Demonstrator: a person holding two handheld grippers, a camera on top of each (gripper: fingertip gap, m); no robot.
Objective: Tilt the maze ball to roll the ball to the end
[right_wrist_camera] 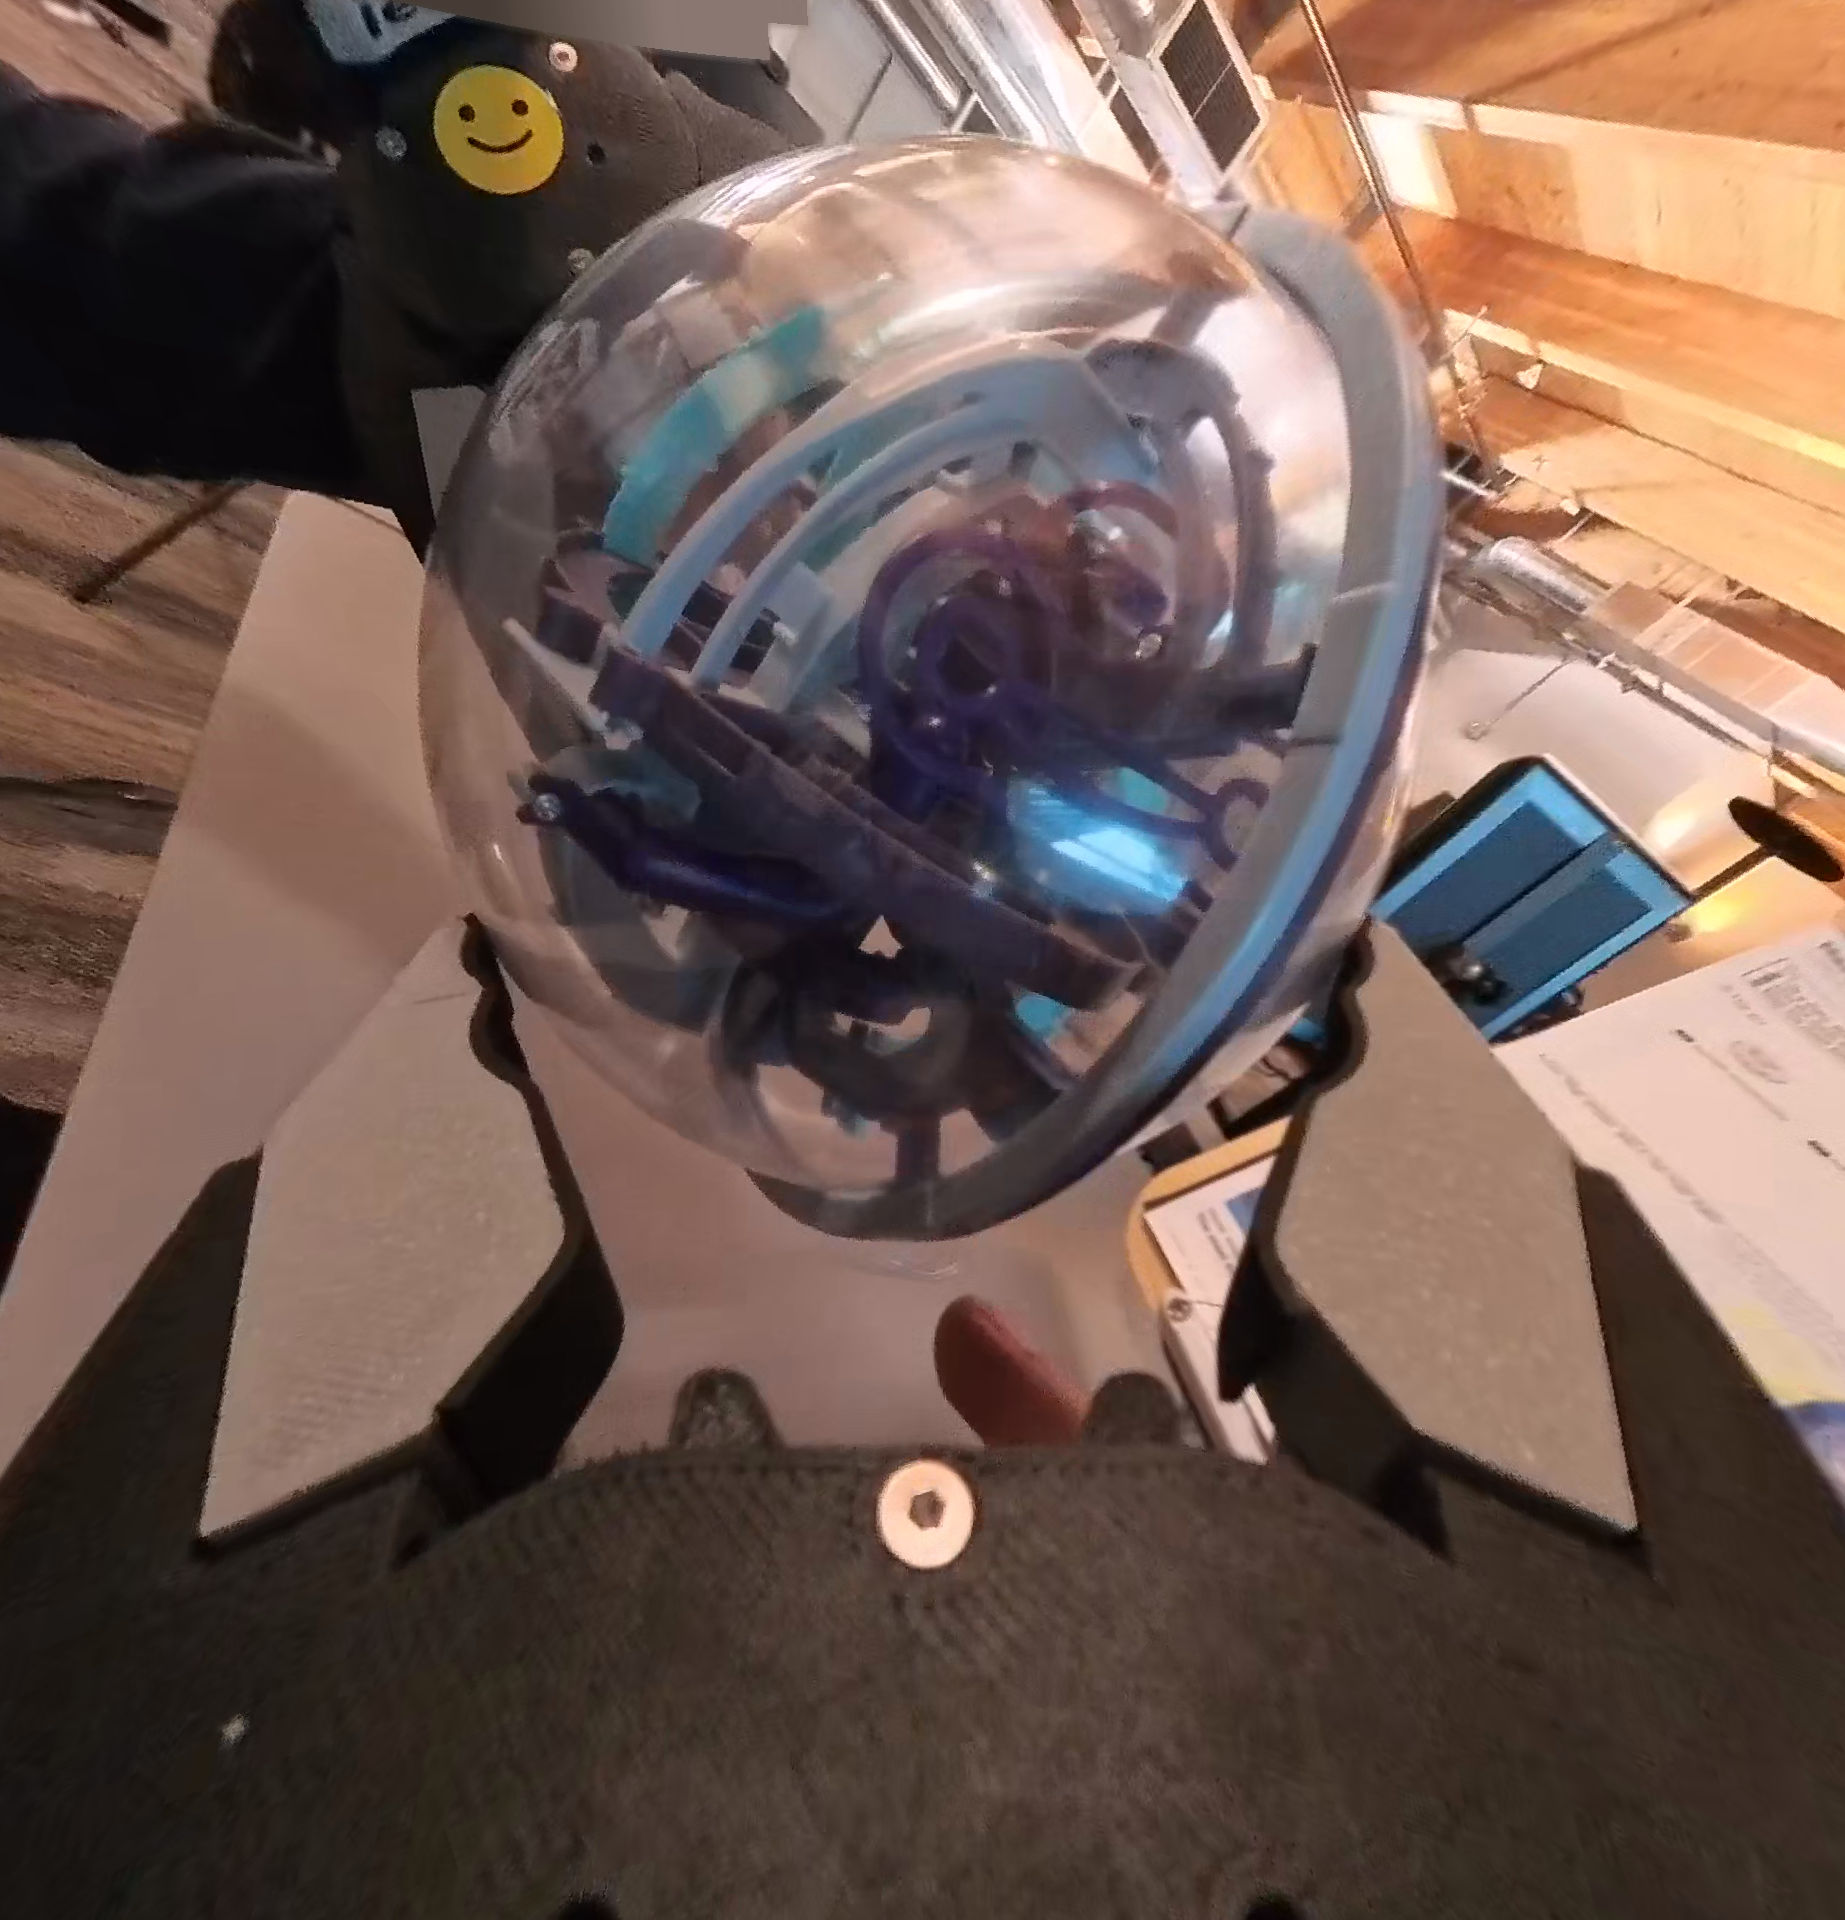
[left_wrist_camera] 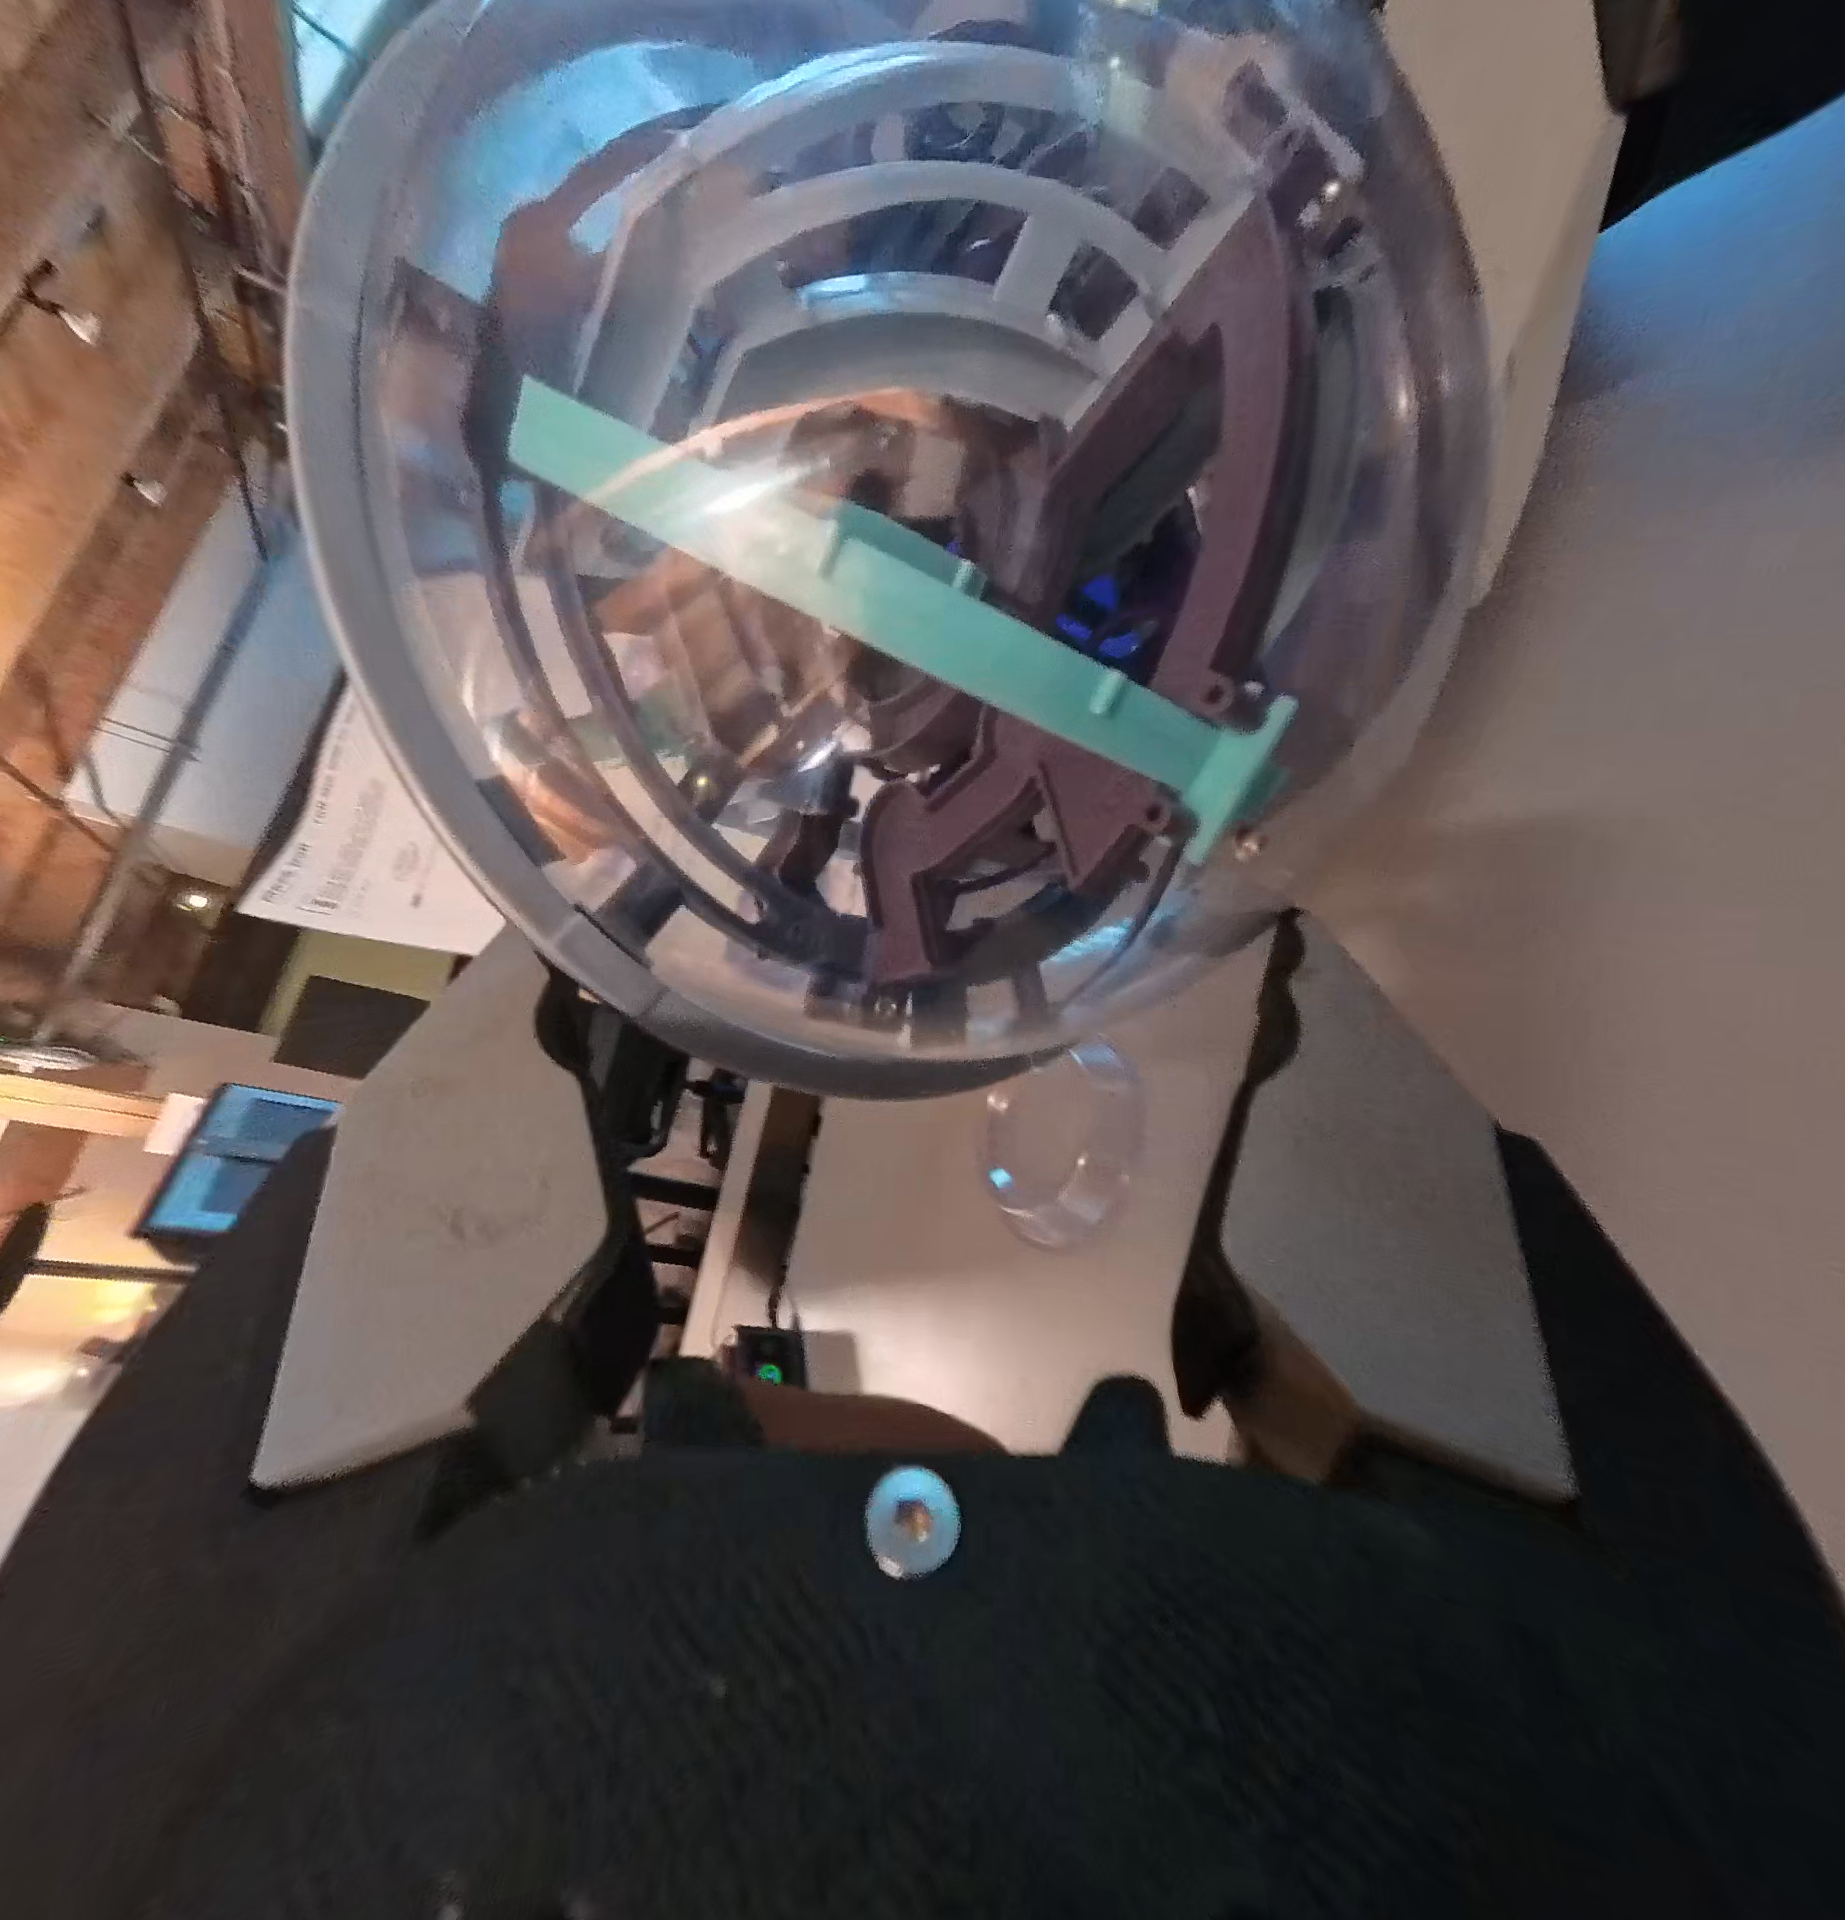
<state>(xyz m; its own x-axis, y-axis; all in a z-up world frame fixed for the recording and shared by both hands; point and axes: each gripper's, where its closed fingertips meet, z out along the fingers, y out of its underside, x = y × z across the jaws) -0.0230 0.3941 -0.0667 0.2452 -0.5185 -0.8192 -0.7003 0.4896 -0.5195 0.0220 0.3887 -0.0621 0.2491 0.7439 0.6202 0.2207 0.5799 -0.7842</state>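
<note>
The maze ball (left_wrist_camera: 876, 540) is a clear plastic sphere with a grey equator ring, and grey, purple and teal tracks inside. It is held in the air, tilted. My left gripper (left_wrist_camera: 918, 966) is shut on it, fingertips pressing its lower sides. In the right wrist view the maze ball (right_wrist_camera: 928, 675) sits between the tips of my right gripper (right_wrist_camera: 918, 961), which is also shut on it from the opposite side. The left gripper's body, with a yellow smiley sticker (right_wrist_camera: 497, 125), shows behind the sphere. I cannot pick out the small rolling ball among the tracks.
A clear ring stand (left_wrist_camera: 1063, 1153) lies on the white table (left_wrist_camera: 1624, 623) below the sphere. A small device with a green light (left_wrist_camera: 767, 1366) sits near the table edge. A blue box (right_wrist_camera: 1520, 894) and printed papers (right_wrist_camera: 1676, 1143) lie to the right. A dark sleeve (right_wrist_camera: 118, 291) reaches in from the left.
</note>
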